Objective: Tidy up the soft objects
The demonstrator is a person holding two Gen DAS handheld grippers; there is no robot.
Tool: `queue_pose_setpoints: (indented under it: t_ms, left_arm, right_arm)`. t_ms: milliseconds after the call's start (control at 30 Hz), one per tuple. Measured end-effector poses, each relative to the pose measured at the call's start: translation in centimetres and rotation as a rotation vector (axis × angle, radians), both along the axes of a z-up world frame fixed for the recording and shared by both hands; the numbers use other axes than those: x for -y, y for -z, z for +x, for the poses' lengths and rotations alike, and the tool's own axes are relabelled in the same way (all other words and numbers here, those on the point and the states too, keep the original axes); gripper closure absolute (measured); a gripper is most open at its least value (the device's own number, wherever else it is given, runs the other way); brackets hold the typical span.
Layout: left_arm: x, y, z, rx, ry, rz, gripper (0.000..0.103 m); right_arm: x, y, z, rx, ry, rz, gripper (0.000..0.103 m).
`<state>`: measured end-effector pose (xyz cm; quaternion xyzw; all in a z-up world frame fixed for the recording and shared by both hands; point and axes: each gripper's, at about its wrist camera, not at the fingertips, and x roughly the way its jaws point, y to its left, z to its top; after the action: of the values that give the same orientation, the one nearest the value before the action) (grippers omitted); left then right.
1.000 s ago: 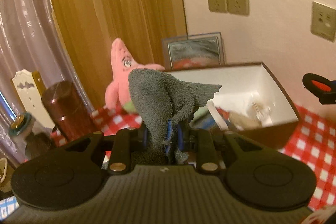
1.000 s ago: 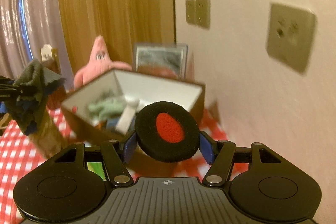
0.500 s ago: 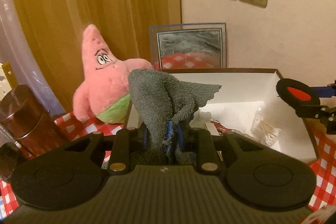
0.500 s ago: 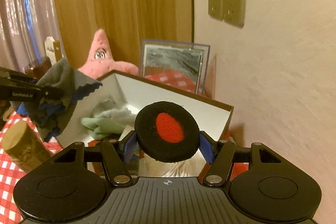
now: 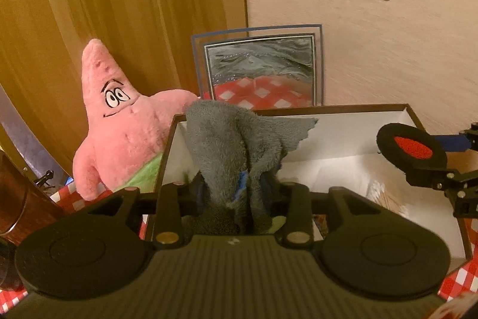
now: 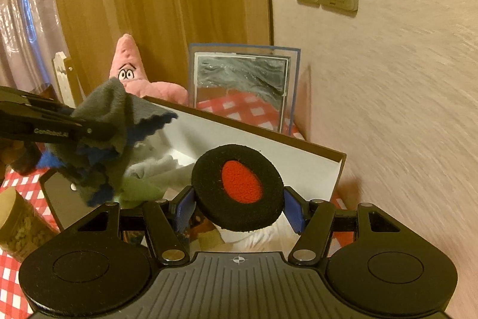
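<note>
Soft objects were the matter, and two of them hung in the air above the box (image 5: 361,107). The left gripper (image 5: 233,184) had its fingers pressed together on a grey cloth (image 5: 236,145), which stood bunched over the left edge of the box. The right gripper (image 6: 239,199) was clamped on a round black pad with a red centre (image 6: 237,183), held over the right side of the box, near its far right corner.

Inside the box some pale and green cloths (image 6: 149,169) already lay. A pink star plush (image 5: 119,121) sat outside, just beside the far left corner, and a framed picture (image 5: 260,68) leaned on the wall behind.

I judged that the step in hand was the dropping of both things. To do it well, each gripper should go lower, inside the walls, before the fingers part. The cloth's loose corner may hang on the rim, so the left gripper should move more toward the middle first.
</note>
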<state>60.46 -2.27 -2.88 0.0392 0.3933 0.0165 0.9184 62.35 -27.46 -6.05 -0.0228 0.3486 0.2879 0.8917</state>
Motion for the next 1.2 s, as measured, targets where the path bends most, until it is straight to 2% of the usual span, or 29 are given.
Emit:
queue_pose_setpoints:
  t_ms: [33, 267, 367, 467, 600, 767, 967, 1200]
  left_arm:
    - [0.0, 0.1, 0.1, -0.002, -0.002, -0.003, 0.06]
    - [0.0, 0.7, 0.1, -0.022, 0.012, 0.009, 0.049]
    - [-0.3, 0.5, -0.4, -0.024, 0.007, -0.001, 0.038]
    - [-0.5, 0.0, -1.2, -0.01, 0.003, -0.021, 0.036]
    - [-0.4, -0.8, -2.8, 0.017, -0.007, -0.039, 0.023]
    - [-0.1, -1.9, -5.7, 0.059, -0.027, -0.054, 0.022]
    - [1.2, -3.2, -10.3, 0.117, -0.052, 0.002, 0.019]
    - [3.7, -5.0, -16.3, 0.108, -0.088, -0.018, 0.019]
  right_arm:
    - [0.0, 0.0, 0.1, -0.002, 0.0, 0.002, 0.04]
    - [-0.2, 0.2, 0.5, -0.002, 0.001, 0.02, 0.04]
    - [-0.4, 0.0, 0.5, 0.033, 0.014, 0.061, 0.04]
    - [-0.7, -0.2, 0.7, 0.047, 0.037, 0.081, 0.022]
    - [-0.6, -0.1, 0.3, 0.036, 0.04, 0.081, 0.02]
    - [0.4, -0.4, -2.0, 0.036, 0.062, 0.074, 0.02]
    - [2.8, -1.8, -6.7, 0.058, 0.119, 0.13, 0.02]
    - [5.0, -3.9, -11.1, 0.03, 0.102, 0.186, 0.02]
